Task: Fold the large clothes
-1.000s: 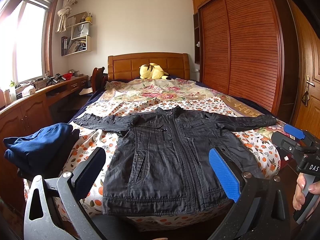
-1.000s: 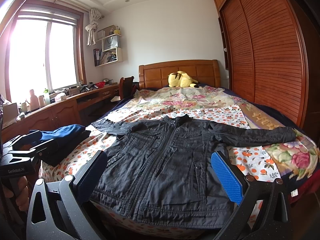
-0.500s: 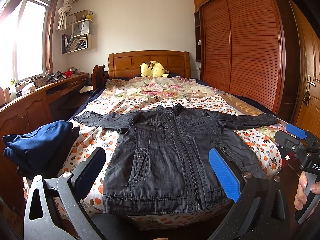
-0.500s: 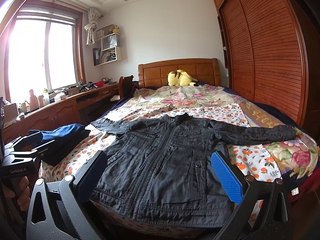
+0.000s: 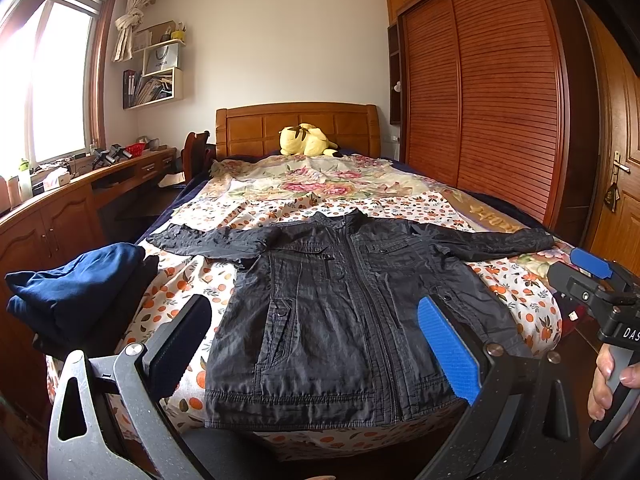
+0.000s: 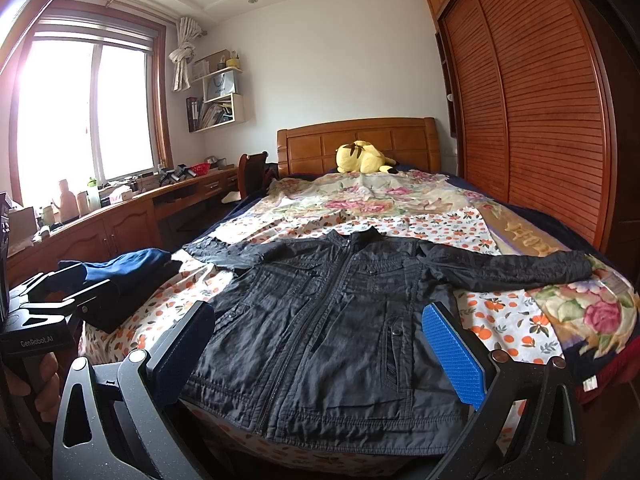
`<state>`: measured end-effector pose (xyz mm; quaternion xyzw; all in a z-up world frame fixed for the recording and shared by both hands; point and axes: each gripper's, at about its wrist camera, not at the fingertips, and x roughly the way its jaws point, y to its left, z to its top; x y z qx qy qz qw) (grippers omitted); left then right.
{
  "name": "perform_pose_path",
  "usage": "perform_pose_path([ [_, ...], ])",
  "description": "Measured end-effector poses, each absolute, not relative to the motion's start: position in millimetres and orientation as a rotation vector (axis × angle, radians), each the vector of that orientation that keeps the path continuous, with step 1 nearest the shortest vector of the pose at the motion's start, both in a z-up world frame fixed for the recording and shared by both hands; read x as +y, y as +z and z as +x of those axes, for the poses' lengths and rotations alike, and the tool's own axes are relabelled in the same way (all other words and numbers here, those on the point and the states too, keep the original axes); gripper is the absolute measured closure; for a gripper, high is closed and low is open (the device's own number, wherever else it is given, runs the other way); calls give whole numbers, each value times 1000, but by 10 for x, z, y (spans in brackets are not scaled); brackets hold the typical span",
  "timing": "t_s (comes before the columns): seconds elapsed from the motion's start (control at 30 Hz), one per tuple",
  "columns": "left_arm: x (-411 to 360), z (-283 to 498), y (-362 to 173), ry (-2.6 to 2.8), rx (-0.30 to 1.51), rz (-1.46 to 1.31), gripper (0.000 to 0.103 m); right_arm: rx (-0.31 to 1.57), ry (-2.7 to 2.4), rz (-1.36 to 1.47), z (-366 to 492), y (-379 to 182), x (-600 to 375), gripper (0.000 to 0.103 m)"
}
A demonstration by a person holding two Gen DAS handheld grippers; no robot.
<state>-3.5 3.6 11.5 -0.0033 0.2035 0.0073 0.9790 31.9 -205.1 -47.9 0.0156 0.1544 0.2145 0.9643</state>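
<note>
A black jacket [image 5: 344,312] was spread flat on the bed [image 5: 304,184], straight ahead of both grippers. The left gripper [image 5: 316,340] and right gripper [image 6: 320,344] were held spread wide before its hem, untouching, nothing gripped.

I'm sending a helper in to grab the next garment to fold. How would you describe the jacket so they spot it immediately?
Find the bed with the wooden headboard and flowered cover. Spread flat at its foot lies the jacket: dark grey, zipped up, both sleeves stretched out sideways. Unlike the folded blue clothes at the bed's left corner, it is unfolded and not blue.
</note>
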Motion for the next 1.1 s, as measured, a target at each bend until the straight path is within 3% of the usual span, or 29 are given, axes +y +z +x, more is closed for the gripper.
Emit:
perform_pose_path([
  [1.1, 480, 605, -644, 102, 559, -20, 0, 429, 529, -17, 1063, -784, -1742, 0],
])
